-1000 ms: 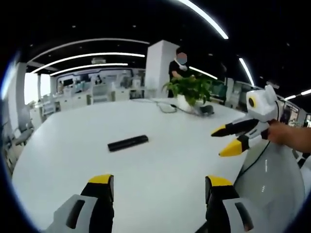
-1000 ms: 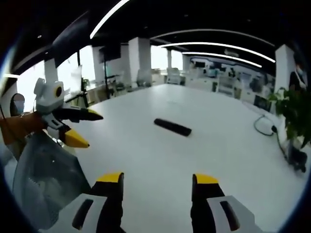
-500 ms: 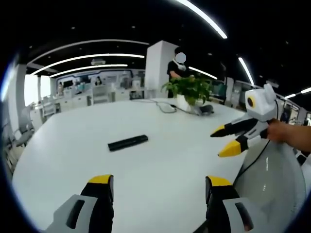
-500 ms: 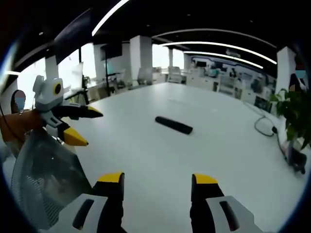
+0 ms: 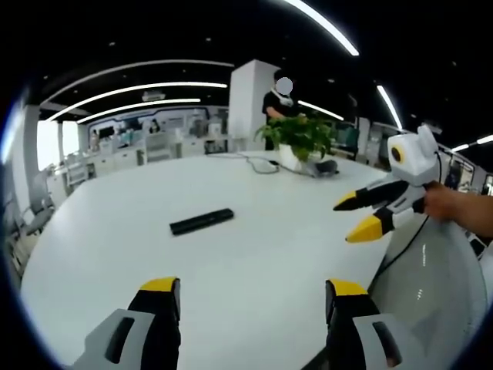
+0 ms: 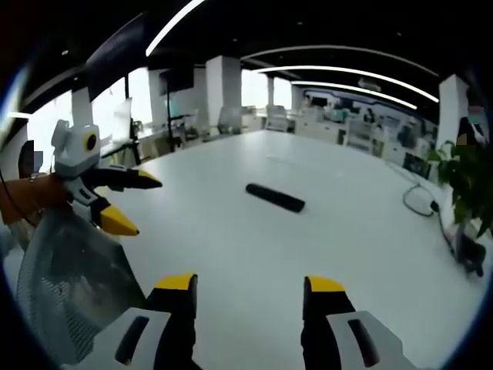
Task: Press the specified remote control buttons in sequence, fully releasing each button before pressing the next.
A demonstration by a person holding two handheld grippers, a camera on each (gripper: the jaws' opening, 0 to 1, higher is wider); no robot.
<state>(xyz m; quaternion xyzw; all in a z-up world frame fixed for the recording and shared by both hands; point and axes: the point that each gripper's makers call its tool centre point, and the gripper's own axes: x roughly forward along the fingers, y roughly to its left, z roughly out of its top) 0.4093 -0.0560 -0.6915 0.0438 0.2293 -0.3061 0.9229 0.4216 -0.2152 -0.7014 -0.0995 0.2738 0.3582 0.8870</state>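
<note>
- We are judging this to be the opening of the task: no button is being pressed yet, and the remote control (image 5: 202,221) is lying flat near the middle of the desk (image 5: 100,231), well apart from both tongs.
- We are holding the left tongs (image 5: 250,297) above the near edge of the desk, jaws spread and gripping nothing.
- The right tongs (image 6: 248,291) are likewise hovering with jaws parted and empty, the remote control (image 6: 275,198) lying ahead of them.
- Next, we are thinking, one of the tongs needs bringing down over the remote so a single jaw tip can push a button; which button we cannot tell, as its keys are too small to make out.
- The desk is broad, white, glossy and mostly bare.
- A potted plant (image 5: 299,140) and a cable (image 5: 262,164) are sitting at its far end.
- Around us an open office is stretching away under long ceiling light strips (image 6: 339,71).
- A mesh chair (image 6: 65,285) is standing beside the desk.
</note>
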